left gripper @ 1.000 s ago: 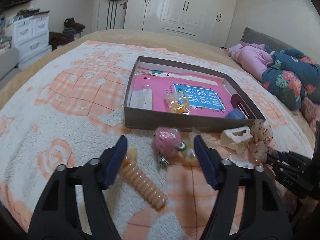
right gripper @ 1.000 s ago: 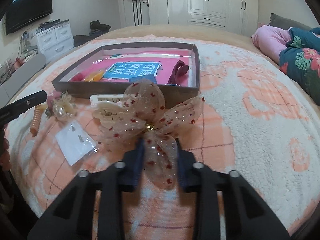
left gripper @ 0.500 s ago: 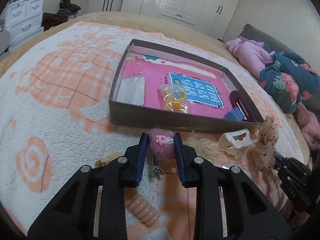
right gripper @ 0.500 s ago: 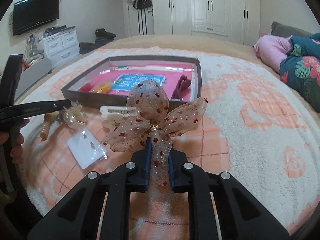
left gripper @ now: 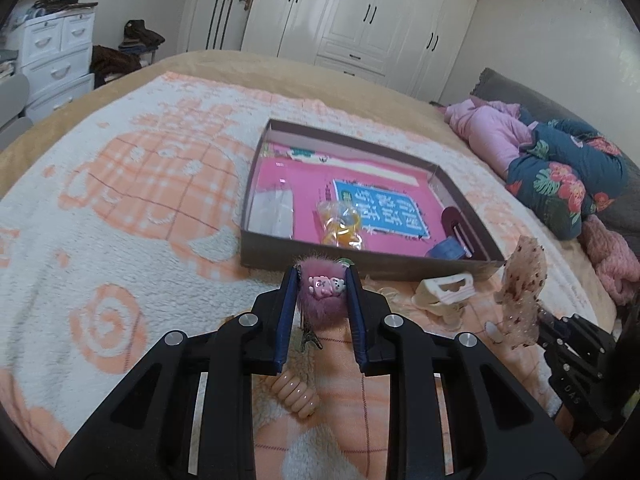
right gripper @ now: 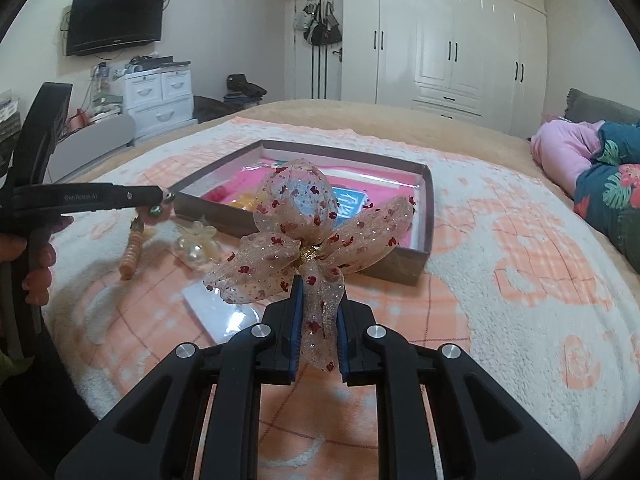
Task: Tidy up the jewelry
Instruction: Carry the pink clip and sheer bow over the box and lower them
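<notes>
The left tongs [left gripper: 322,280] have just been closing and now clamp a fluffy pink pom-pom charm [left gripper: 323,295], its small cartoon face turned up toward the camera and a little dark metal pendant [left gripper: 310,338] dangling below it, lifted just clear of the orange-and-white fleece blanket [left gripper: 120,216] on the bed. The right tongs [right gripper: 318,300] have likewise just been closing and pinch the tail of a sheer beige ribbon bow with red specks [right gripper: 308,224], held upright with its loops fanned out above the pads. Ahead of both lies a shallow brown cardboard box with a pink lining [left gripper: 460,184], long side across the bed; a blue panel [left gripper: 378,208] inside carries white writing too blurred to read. A ribbed peach spiral hair tie [left gripper: 296,394] lies lengthwise on the blanket under the left tongs, with a cream claw clip [left gripper: 444,294] near the box's front wall. The left tool's side reads roughly "GenRobot.AI".
</notes>
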A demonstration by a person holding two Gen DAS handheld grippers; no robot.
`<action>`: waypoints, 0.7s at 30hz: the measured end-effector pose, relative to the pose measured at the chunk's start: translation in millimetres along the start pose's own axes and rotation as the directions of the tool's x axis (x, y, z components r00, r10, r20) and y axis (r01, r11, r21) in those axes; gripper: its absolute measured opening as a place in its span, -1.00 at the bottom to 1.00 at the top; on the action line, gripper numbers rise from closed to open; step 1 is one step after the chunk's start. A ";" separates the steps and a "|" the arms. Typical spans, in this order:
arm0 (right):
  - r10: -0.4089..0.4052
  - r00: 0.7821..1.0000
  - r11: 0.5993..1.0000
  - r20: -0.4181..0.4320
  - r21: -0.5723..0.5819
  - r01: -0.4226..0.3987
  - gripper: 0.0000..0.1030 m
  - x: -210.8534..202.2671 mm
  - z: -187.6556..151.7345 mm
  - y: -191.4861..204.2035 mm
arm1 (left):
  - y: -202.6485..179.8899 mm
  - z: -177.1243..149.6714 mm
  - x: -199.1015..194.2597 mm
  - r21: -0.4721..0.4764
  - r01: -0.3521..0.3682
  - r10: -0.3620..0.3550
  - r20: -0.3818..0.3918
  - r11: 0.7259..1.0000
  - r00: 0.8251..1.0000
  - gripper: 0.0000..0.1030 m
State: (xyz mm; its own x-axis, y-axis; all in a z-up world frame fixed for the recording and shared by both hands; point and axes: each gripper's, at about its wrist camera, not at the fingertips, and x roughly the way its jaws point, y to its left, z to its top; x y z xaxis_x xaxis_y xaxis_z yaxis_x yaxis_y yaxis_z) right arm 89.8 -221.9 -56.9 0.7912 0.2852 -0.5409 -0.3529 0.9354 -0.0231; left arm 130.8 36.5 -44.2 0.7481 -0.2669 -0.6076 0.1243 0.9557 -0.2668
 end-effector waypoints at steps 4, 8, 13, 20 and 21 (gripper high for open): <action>0.017 1.000 1.000 0.015 0.004 -0.017 -0.73 -3.0 4.9 1.5 | 0.4 6.0 -10.5 0.000 -0.003 0.003 0.030 1.000 1.000 -0.67; 0.024 0.999 1.000 0.031 0.003 -0.024 -0.73 -5.0 11.4 0.1 | -3.3 12.1 -13.3 0.010 -0.003 0.003 0.048 1.000 0.999 -0.67; 0.010 0.999 1.000 0.052 -0.012 -0.010 -0.73 -6.1 23.0 -2.7 | -12.0 20.1 -7.2 0.033 0.006 -0.007 0.049 0.999 0.999 -0.67; -0.019 0.999 1.000 0.038 0.023 0.018 -0.73 -0.4 30.3 -19.4 | -32.2 32.0 9.8 0.072 0.026 -0.030 0.050 0.997 0.998 -0.67; -0.022 0.999 0.999 0.036 0.028 0.021 -0.73 0.2 31.4 -21.7 | -35.4 33.4 12.7 0.078 0.029 -0.033 0.048 0.997 0.998 -0.67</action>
State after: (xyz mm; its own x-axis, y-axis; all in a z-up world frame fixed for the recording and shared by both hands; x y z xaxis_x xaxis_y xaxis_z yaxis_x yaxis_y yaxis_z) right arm 113.2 -235.5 -30.1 0.8164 0.2721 -0.5093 -0.3223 0.9466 -0.0110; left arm 157.7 3.4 -17.5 0.7743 -0.2921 -0.5614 0.1967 0.9543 -0.2251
